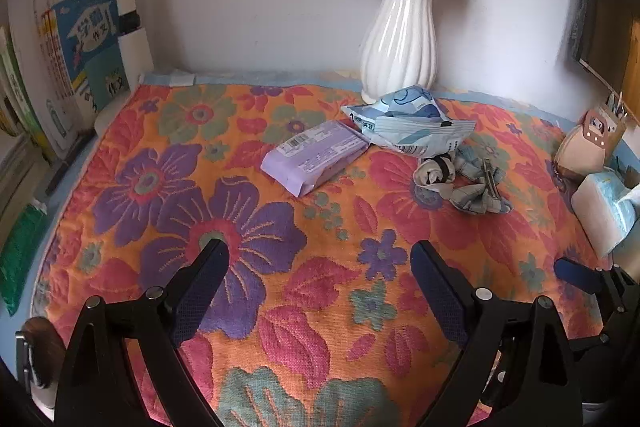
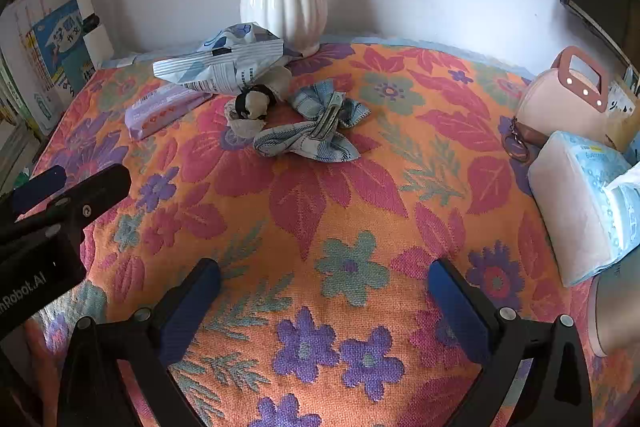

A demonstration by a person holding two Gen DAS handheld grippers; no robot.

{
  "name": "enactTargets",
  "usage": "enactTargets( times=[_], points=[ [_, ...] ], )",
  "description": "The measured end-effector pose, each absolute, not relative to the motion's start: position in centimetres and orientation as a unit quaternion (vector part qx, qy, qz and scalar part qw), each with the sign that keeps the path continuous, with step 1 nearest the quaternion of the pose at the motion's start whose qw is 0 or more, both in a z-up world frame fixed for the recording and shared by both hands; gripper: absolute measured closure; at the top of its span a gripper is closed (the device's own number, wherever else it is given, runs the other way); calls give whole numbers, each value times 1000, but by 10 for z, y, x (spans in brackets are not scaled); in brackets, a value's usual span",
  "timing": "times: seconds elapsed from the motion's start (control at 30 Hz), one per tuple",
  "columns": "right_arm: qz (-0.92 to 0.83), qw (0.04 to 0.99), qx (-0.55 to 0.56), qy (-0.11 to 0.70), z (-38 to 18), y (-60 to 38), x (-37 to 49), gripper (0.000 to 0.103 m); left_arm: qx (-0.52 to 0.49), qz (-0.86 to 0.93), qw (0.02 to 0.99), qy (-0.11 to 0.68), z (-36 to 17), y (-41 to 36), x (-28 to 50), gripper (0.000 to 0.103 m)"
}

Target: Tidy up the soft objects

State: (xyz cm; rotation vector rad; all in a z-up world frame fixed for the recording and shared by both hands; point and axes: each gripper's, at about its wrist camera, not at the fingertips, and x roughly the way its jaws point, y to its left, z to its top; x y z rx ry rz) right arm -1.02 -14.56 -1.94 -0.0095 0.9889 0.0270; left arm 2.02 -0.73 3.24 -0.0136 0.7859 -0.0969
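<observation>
I hold my left gripper (image 1: pixel 320 275) and right gripper (image 2: pixel 324 291) released and empty over the near floral cloth (image 2: pixel 344 203), because the blue bow clip (image 2: pixel 316 131) and purple pack (image 1: pixel 316 157) wait far, near the vase (image 1: pixel 400 39).

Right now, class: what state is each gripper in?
Left gripper: open, nothing between its fingers.
Right gripper: open, nothing between its fingers.

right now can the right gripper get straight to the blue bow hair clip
Probably yes: the right gripper is open and empty, and only bare floral cloth lies between it and the blue bow hair clip.
</observation>
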Motion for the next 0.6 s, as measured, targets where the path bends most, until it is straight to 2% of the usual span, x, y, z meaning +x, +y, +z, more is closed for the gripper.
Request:
enactTargets(
  times=[0.6],
  points=[
    [12,880,-4,475,-20,-146,-11,0,-11,-44,921,386,32,-7,21,11]
  ],
)
